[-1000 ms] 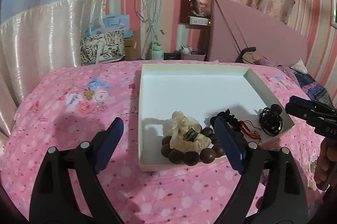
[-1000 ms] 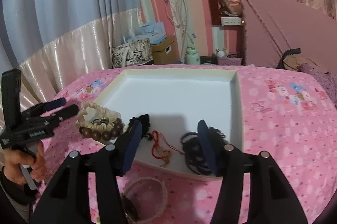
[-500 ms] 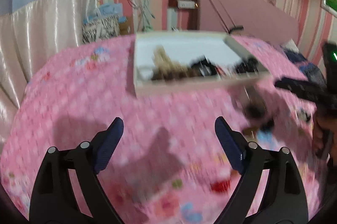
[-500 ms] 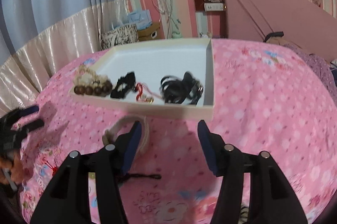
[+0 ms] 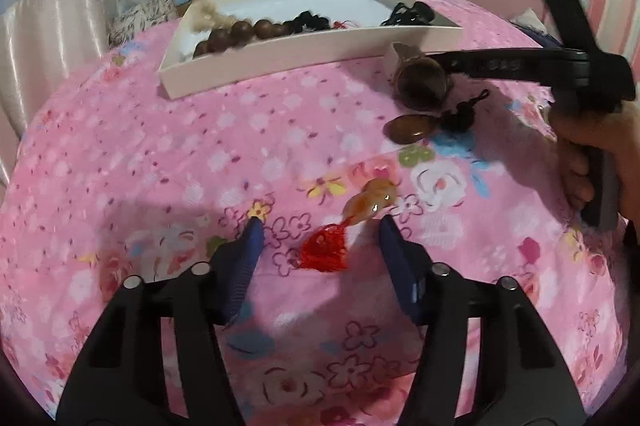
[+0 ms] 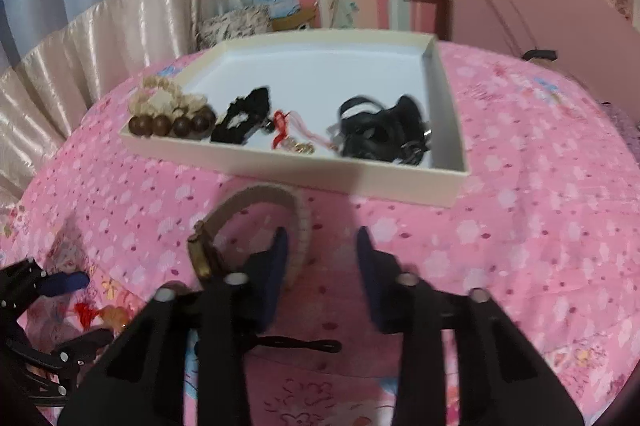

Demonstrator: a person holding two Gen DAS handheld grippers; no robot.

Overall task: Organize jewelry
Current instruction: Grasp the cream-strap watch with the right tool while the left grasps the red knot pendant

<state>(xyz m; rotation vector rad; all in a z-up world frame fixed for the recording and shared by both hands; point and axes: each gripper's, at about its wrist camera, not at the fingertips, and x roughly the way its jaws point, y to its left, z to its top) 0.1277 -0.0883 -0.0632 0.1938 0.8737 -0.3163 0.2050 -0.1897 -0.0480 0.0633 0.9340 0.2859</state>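
Amber-coloured and glossy, the gourd-shaped pendant with a red tassel (image 5: 362,214) lies loose on the pink floral bedspread (image 5: 160,161), just ahead of the left tongs (image 5: 320,230), whose blue pads stand apart with nothing between them and the tassel lying in the gap. The step in hand looks like picking up the pieces that are not yet in the white tray (image 5: 280,55) further up the bed, which already carries a wooden bead bracelet (image 5: 240,31), a pale bead bracelet (image 6: 168,99), a black scrunchie (image 6: 244,113) and black cords (image 6: 384,131). The right tongs (image 6: 320,246) are also spread and empty, their left pad inside the loop of a tan-strapped wristwatch (image 6: 224,226) lying just before the tray's near wall. A flat brown stone on a black cord (image 5: 414,127) lies beside the watch. Next, each pair probably needs to close gently on its piece, then lift it over the tray wall.
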